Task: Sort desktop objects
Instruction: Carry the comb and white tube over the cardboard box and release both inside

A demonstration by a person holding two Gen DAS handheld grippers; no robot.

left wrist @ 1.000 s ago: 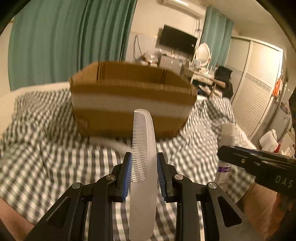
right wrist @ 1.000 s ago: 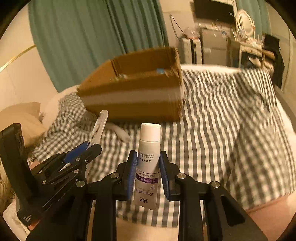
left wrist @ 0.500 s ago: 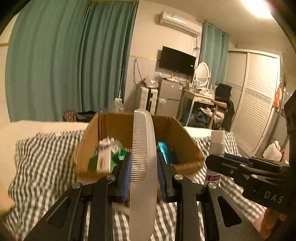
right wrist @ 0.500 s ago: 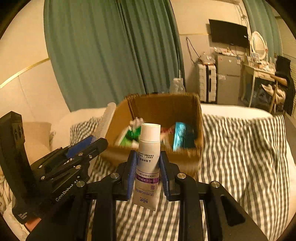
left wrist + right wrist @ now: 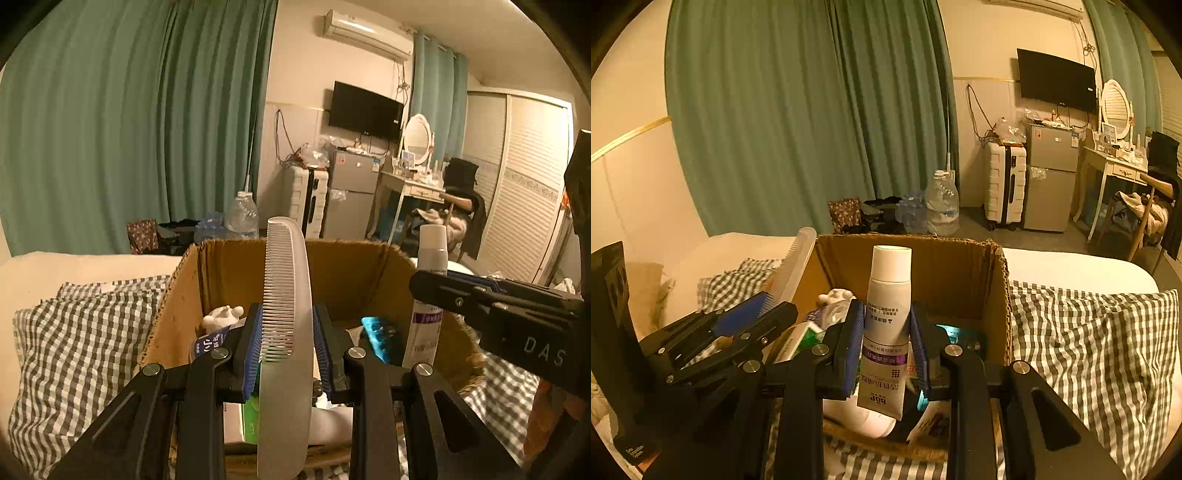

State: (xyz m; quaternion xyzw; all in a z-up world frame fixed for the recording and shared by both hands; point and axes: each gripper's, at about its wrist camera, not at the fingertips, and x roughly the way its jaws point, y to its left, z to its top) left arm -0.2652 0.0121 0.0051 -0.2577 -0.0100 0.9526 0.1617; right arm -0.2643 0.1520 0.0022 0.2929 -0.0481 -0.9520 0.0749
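My left gripper (image 5: 286, 341) is shut on a long white comb (image 5: 284, 332) that stands upright between its blue pads, teeth to the left. My right gripper (image 5: 886, 339) is shut on a white tube (image 5: 888, 325) with a purple band, cap upward. Both hang over the near side of an open cardboard box (image 5: 354, 273) on the checked bedcover. In the box lie a green-and-white carton (image 5: 801, 339), a teal object (image 5: 378, 338), a small white figure (image 5: 221, 315) and other items. The right gripper (image 5: 491, 306) with its tube (image 5: 426, 291) shows at the right of the left wrist view.
The box (image 5: 960, 273) sits on a bed with a grey-checked cover (image 5: 1089, 339). Beyond the bed stand green curtains (image 5: 798, 122), a large water bottle (image 5: 942, 206), a white suitcase (image 5: 1003, 184), a small fridge (image 5: 1051, 177) and a dressing table (image 5: 413, 184).
Both grippers rose and moved forward toward the box with their objects held. The box went from far and seen side-on to directly below, its contents now in view.
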